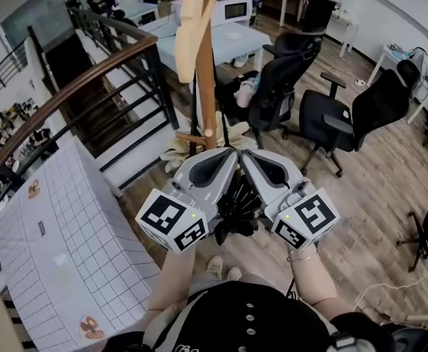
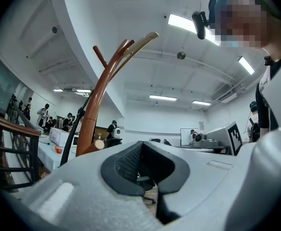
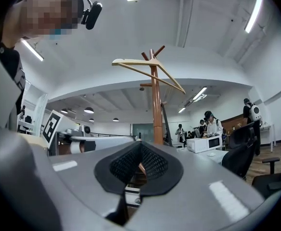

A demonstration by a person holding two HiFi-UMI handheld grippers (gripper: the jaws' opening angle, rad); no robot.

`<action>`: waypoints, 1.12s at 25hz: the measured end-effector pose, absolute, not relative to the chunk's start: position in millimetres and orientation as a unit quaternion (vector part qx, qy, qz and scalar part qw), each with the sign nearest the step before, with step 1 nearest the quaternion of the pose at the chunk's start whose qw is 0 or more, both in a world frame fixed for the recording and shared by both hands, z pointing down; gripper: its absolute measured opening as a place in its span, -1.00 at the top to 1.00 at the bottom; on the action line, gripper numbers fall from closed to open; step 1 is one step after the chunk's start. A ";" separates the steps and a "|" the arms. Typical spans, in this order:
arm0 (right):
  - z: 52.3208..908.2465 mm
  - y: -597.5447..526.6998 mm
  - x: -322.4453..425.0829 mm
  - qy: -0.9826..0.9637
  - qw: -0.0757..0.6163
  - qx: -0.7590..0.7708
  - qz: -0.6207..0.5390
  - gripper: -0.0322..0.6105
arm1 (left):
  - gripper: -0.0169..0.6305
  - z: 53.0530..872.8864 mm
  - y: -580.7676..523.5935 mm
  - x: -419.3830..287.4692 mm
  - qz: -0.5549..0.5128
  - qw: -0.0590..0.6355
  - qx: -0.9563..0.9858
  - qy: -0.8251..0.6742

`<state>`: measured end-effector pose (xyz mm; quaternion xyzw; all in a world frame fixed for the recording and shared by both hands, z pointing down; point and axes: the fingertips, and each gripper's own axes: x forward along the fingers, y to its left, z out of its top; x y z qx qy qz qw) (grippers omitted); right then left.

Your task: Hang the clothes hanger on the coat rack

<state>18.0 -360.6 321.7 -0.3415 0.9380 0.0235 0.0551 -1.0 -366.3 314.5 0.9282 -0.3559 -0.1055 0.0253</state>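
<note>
Two empty closed claws, left gripper [image 1: 227,156], right gripper [image 1: 247,156] (side-by-side); clothes hanger [image 1: 190,28] on coat rack [image 1: 207,94].

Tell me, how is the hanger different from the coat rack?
The hanger is pale cream; the coat rack is reddish brown. The hanger is thin and slants sideways near the top; the coat rack stands tall and upright. Both look wooden.

Floor [image 1: 379,196]: wooden boards; coat rack [image 1: 206,86] and black office chairs [image 1: 324,119] stand on it.
Coat rack: pale hanger [image 1: 188,20], apparently hung near top.
</note>
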 end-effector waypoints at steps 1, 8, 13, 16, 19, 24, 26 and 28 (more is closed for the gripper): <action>324.7 -361.8 20.1 0.938 0.055 -0.343 0.018 0.90 | 0.96 316.7 -367.1 0.3 -0.106 0.029 0.928 -0.356; 315.1 -365.6 32.2 0.934 0.064 -0.352 0.005 0.90 | 0.96 318.1 -365.5 7.3 -0.101 0.039 0.929 -0.354; 324.7 -359.5 29.7 0.937 0.059 -0.343 0.003 0.90 | 0.96 326.4 -358.7 8.8 -0.097 0.041 0.929 -0.354; 333.5 -355.6 26.7 0.939 0.055 -0.339 0.003 0.90 | 0.96 332.2 -353.6 8.4 -0.090 0.045 0.930 -0.355; 334.4 -352.5 24.5 0.940 0.048 -0.339 0.007 0.90 | 0.96 330.0 -351.2 4.4 -0.090 0.040 0.928 -0.361; 335.3 -351.8 30.0 0.938 0.046 -0.345 0.005 0.90 | 0.96 334.8 -350.9 6.1 -0.087 0.040 0.926 -0.364; 334.6 -351.0 31.6 0.936 0.049 -0.347 0.006 0.90 | 0.96 335.0 -350.4 7.1 -0.087 0.039 0.927 -0.363; 333.1 -350.7 33.8 0.935 0.051 -0.351 0.007 0.90 | 0.96 333.7 -349.6 8.3 -0.087 0.038 0.927 -0.362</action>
